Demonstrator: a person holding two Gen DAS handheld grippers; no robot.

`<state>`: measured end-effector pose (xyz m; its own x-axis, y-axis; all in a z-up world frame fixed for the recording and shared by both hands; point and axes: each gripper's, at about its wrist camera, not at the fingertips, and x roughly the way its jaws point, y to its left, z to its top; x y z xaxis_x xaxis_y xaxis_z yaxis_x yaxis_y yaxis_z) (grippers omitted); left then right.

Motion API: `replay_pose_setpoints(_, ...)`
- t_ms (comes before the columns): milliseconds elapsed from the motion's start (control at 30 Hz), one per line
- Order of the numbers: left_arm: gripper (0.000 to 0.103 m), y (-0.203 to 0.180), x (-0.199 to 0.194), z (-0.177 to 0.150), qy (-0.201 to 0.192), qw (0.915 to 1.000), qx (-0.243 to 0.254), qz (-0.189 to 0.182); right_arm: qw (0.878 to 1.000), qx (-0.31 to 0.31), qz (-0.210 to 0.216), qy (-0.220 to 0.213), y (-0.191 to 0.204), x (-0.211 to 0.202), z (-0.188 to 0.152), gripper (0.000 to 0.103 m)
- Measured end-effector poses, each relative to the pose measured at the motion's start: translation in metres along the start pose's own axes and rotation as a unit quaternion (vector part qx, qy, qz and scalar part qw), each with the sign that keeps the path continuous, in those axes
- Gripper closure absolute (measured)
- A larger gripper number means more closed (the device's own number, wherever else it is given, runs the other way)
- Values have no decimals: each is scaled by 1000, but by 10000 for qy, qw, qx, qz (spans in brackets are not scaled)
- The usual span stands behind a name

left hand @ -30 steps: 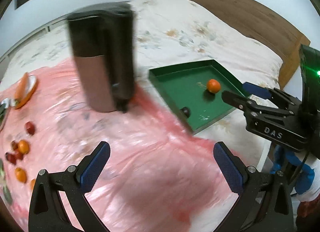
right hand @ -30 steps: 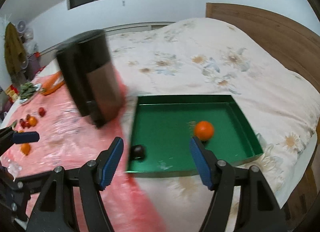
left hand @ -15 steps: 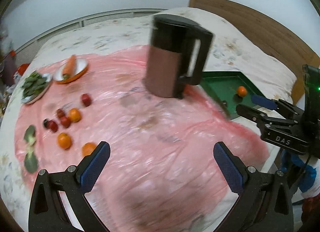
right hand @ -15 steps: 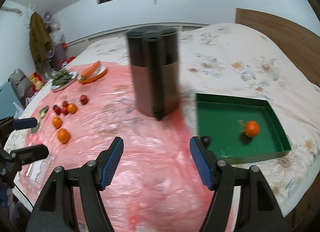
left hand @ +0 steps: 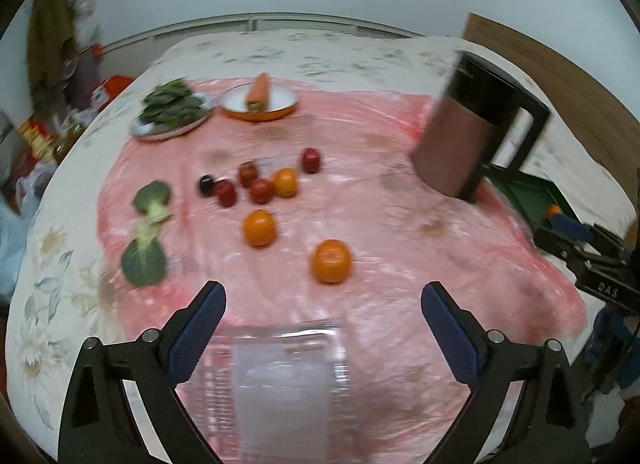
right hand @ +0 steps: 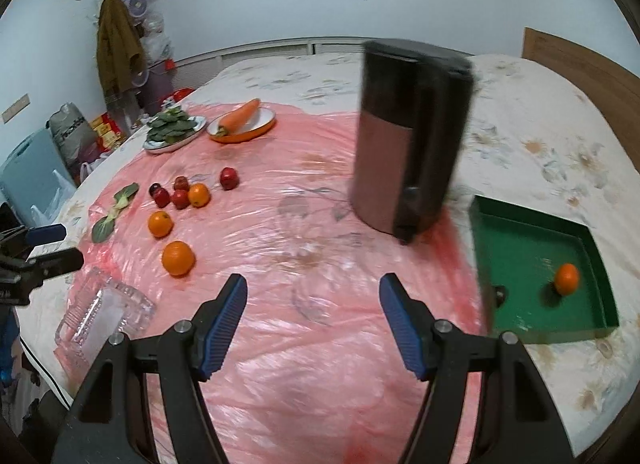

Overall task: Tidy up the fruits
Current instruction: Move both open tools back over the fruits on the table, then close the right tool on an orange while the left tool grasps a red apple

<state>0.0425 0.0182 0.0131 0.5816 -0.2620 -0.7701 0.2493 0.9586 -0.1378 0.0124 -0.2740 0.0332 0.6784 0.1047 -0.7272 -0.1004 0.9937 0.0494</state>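
Swinging off the tray (right hand: 600,264), both grippers, left (left hand: 323,328) and right (right hand: 313,314), now face the oranges (left hand: 331,261), spread empty, 1 delivered.

Only one bit of lettering reads clearly: "DAS", in pale capitals on the black body of the right tongs (left hand: 576,240), seen from the left wrist view.

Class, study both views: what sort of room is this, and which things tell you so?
Most likely a bedroom. The work surface is a bed with a floral quilt under a pink plastic sheet, a wooden headboard stands behind it, and a coat hangs by the wall.
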Motion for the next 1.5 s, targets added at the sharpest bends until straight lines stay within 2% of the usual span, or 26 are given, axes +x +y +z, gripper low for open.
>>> replay_pose_setpoints(167, 11, 38, 11, 3, 30, 9989, -441, 134, 9993, -128, 342, 81, 24, 30, 10, 0)
replay_pose_setpoints(267, 26, 54, 24, 7, 99, 9978, -620, 201, 9981, -214, 576, 101, 39, 50, 16, 0)
replay_pose_setpoints(300, 28, 59, 30, 9, 143, 9975, -656, 226, 9973, -241, 678, 110, 44, 58, 19, 0)
replay_pose_setpoints(567, 33, 86, 75, 28, 271, 9935, -1033, 392, 9896, -566, 1298, 247, 79, 119, 42, 1)
replay_pose_setpoints(667, 37, 95, 92, 37, 311, 9909, -1227, 465, 9841, -852, 1526, 303, 92, 141, 51, 9)
replay_pose_setpoints(767, 39, 100, 109, 46, 298, 9887, -1367, 532, 9784, -1158, 1678, 340, 104, 158, 59, 10)
replay_pose_setpoints(867, 42, 100, 127, 55, 344, 9876, -1395, 626, 9725, -1455, 1776, 395, 114, 177, 65, 12)
replay_pose_setpoints(1000, 47, 100, 148, 62, 443, 9866, -1373, 767, 9647, -1768, 1895, 477, 124, 201, 71, 21)
replay_pose_setpoints(1233, 47, 106, 166, 64, 466, 9833, -1476, 962, 9574, -2002, 2021, 504, 131, 224, 76, 21)
replay_pose_setpoints(1500, 47, 111, 172, 65, 460, 9806, -1652, 952, 9456, -2426, 2110, 494, 145, 237, 81, 23)
